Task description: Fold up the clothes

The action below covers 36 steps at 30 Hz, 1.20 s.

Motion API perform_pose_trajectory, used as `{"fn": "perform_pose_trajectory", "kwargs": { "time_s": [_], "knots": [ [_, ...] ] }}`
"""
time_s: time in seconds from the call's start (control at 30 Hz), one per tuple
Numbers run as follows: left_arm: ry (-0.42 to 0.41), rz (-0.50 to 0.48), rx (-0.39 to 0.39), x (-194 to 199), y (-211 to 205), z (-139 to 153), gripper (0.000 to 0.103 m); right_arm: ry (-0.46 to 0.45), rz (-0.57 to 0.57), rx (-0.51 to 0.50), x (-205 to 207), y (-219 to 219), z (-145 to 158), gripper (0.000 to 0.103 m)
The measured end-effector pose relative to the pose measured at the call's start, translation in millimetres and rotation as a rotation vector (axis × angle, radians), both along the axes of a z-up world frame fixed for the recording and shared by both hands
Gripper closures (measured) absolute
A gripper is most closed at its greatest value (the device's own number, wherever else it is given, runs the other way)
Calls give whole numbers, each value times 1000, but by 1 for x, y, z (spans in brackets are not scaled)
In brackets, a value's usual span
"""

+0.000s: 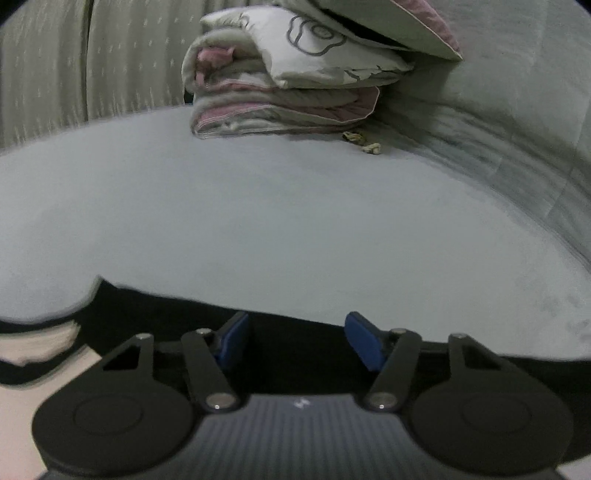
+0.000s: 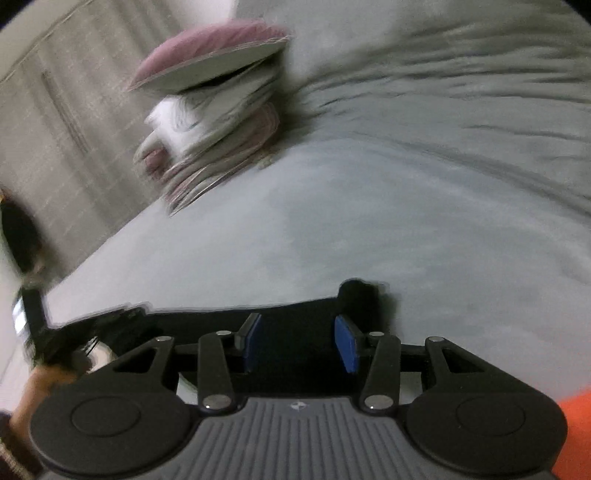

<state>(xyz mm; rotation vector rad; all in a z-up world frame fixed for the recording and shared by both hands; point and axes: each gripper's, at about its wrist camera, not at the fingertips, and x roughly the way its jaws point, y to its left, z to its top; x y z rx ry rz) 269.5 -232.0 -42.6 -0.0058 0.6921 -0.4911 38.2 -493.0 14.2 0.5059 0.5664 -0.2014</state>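
A black garment [image 1: 155, 314] lies along the near edge of a grey-blue bed sheet [image 1: 295, 221]. My left gripper [image 1: 297, 321] hovers just over its far edge, blue pads wide apart and nothing pinched between them. The right wrist view is tilted and blurred. It shows the same black garment [image 2: 199, 317] under my right gripper [image 2: 298, 319], which is open too, its pads on either side of dark cloth. A small black bump of cloth [image 2: 360, 291] sticks up beyond the right pad. The garment's near part is hidden behind both gripper bodies.
A folded pink-and-white quilt stack [image 1: 280, 96] with a pillow [image 1: 388, 22] on top sits at the back of the bed. Small crumpled scraps [image 1: 364, 142] lie beside it. Rumpled grey bedding [image 1: 517, 129] rises at the right. A hand [image 2: 40, 387] shows at the lower left.
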Motion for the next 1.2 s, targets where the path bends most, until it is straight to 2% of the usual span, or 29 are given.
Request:
{"fn": "perform_pose_trajectory", "kwargs": {
  "time_s": [0.1, 0.13, 0.23, 0.33, 0.4, 0.5, 0.63, 0.7, 0.83, 0.93, 1.0, 1.03, 1.07, 1.13, 1.2],
  "knots": [
    [-19, -15, -44, -1, 9, -11, 43, 50, -50, -79, 1, 3, -7, 60],
    [-26, -25, -53, -2, 11, -12, 42, 66, -67, -106, 1, 4, -9, 65],
    [-24, -46, -67, -3, 20, -8, 39, 116, -118, -185, 1, 7, -15, 68],
    [-31, -21, -47, 1, 33, -2, 38, 193, -327, -291, -26, -5, -8, 67],
    [-35, 14, -33, 6, 44, 4, 35, 190, -391, -295, -43, -9, -1, 66],
    [-50, 86, -36, 16, 71, 12, 32, 171, -371, -253, -47, -8, 11, 64],
    [-102, 227, 76, 28, 100, 9, 32, 208, -346, -279, -19, -8, 12, 59],
    [-114, 267, 101, 35, 109, 7, 32, 241, -350, -300, -7, -9, 5, 59],
    [-88, 286, 78, 49, 119, 9, 32, 302, -361, -377, 14, -14, -15, 59],
    [-86, 242, 113, 55, 113, 7, 33, 307, -340, -405, 17, -16, -17, 59],
    [-70, 195, 142, 59, 106, 0, 42, 300, -333, -397, 20, -22, -18, 62],
    [-65, 176, 147, 61, 102, -3, 51, 295, -324, -394, 21, -24, -18, 76],
    [-66, 153, 148, 61, 100, -3, 72, 290, -298, -395, 23, -23, -18, 85],
    [-80, 126, 169, 60, 95, 0, 83, 292, -272, -411, 26, -19, -15, 92],
    [-126, 130, 196, 57, 91, 5, 86, 265, -285, -452, 28, -18, -6, 93]
  ]
}}
